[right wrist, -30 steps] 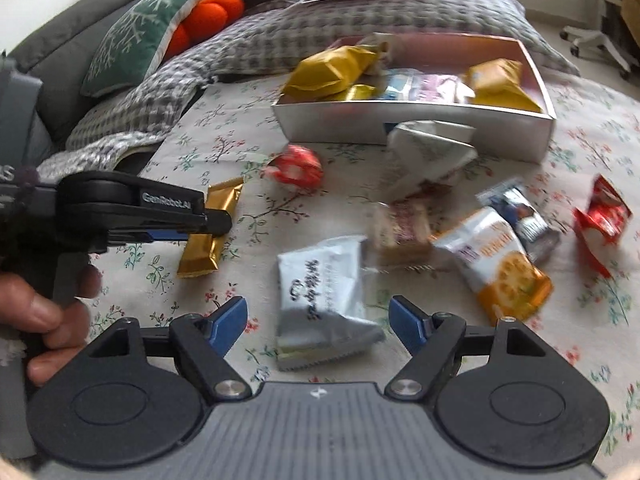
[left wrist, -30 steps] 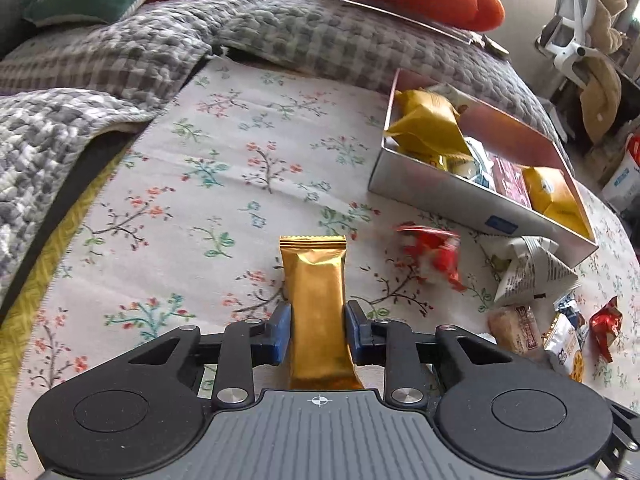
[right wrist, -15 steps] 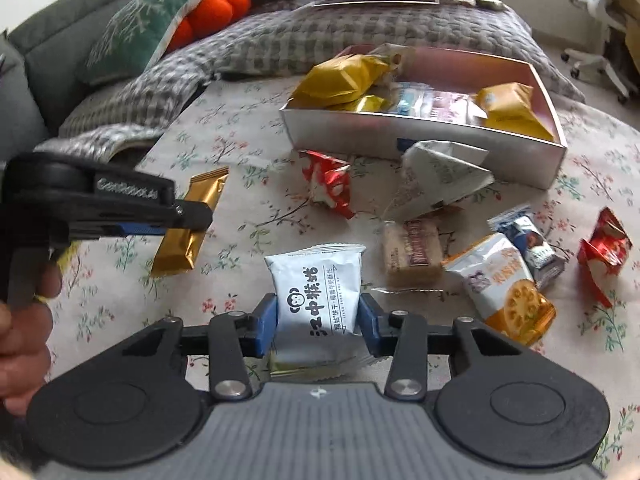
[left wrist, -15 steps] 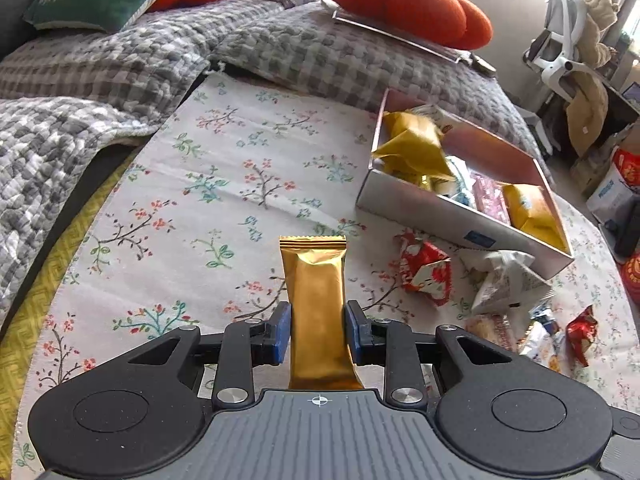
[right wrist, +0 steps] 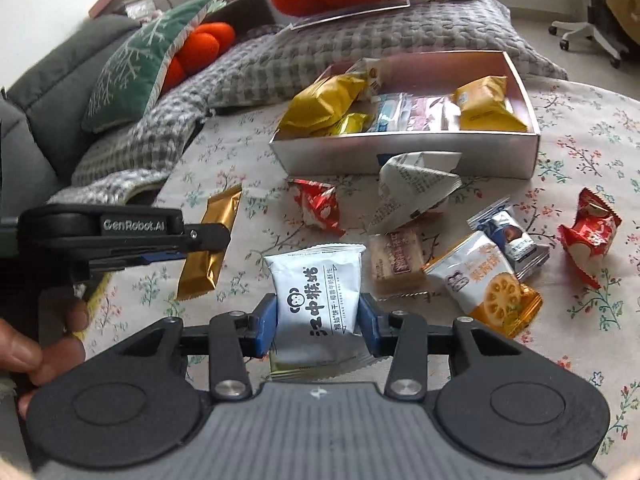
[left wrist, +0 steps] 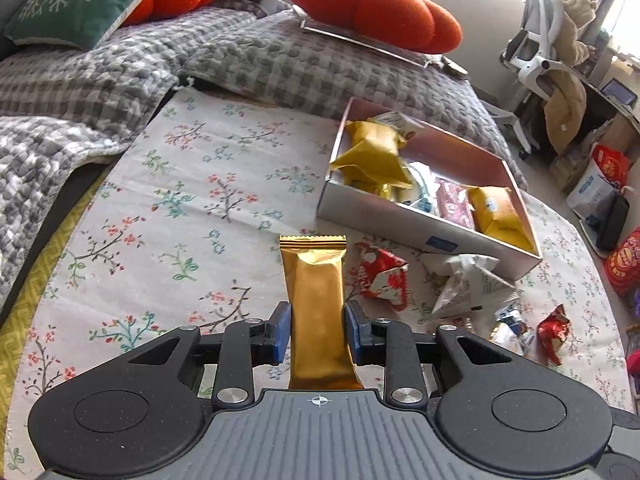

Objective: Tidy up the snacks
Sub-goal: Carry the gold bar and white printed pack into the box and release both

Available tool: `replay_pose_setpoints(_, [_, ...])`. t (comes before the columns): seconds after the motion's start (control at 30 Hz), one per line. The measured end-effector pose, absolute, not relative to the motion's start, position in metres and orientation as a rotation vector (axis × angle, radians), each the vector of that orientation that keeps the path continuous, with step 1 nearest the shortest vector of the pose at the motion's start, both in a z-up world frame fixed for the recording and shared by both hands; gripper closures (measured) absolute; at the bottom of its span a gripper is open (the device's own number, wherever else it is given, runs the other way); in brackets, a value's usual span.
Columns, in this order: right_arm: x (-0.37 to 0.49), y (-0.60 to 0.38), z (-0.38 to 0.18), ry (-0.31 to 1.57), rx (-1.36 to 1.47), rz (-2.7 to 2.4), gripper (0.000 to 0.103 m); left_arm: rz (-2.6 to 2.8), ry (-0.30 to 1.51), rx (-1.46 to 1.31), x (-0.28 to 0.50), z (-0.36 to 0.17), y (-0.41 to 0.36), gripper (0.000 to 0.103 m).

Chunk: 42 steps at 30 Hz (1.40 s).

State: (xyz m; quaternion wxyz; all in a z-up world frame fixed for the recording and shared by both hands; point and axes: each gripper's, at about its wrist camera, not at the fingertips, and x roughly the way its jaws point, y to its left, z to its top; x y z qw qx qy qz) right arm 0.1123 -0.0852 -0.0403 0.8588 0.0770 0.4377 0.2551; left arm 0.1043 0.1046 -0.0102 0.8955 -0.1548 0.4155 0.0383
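Left tongs point(left wrist: 316, 330) pinch gold bar point(left wrist: 316, 304); right tongs point(right wrist: 318, 322) pinch white packet point(right wrist: 316, 300), bottom hidden.

Ahead of your tongs, a floral cloth point(right wrist: 580, 128) carries a snack box point(right wrist: 404, 156) and loose wrapped snacks point(right wrist: 484, 280).

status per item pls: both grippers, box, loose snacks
Left hand-held gripper: shut on long gold foil bar.
Right hand-held gripper: shut on white square biscuit packet.
Open-top silver cardboard box: partly filled with packets.
Red foil candy: loose on floral cloth.
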Motion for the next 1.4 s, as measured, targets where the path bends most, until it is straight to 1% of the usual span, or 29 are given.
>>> replay_pose_setpoints(0.17, [0.116, -0.097, -0.035, 0.912, 0.241, 0.532, 0.064, 0.034, 0.847, -0.301, 0.109, -0.001, 0.091, 0.077])
replay_pose_setpoints(0.43, [0.127, -0.111, -0.015, 0.854, 0.274, 0.522, 0.064, -0.037, 0.809, -0.251, 0.129, 0.019, 0.067, 0.077])
replay_pose_setpoints(0.77, [0.17, -0.149, 0.005, 0.782, 0.338, 0.43, 0.064, -0.115, 0.758, -0.144, 0.197, 0.04, 0.028, 0.077])
replay_pose_setpoints(1.0, [0.219, -0.154, 0.005, 0.779, 0.356, 0.381, 0.064, -0.113, 0.769, -0.055, 0.246, 0.023, 0.021, 0.077])
replay_pose_setpoints(1.1, [0.236, -0.15, 0.002, 0.787, 0.366, 0.382, 0.064, -0.105, 0.791, -0.06, 0.26, 0.011, 0.027, 0.077])
replay_pose_setpoints(1.33, [0.258, -0.137, -0.013, 0.836, 0.419, 0.385, 0.064, -0.082, 0.803, -0.078, 0.274, -0.005, 0.035, 0.076])
replay_pose_setpoints(1.4, [0.26, -0.135, -0.018, 0.848, 0.453, 0.383, 0.063, -0.082, 0.801, -0.082, 0.274, -0.008, 0.037, 0.074])
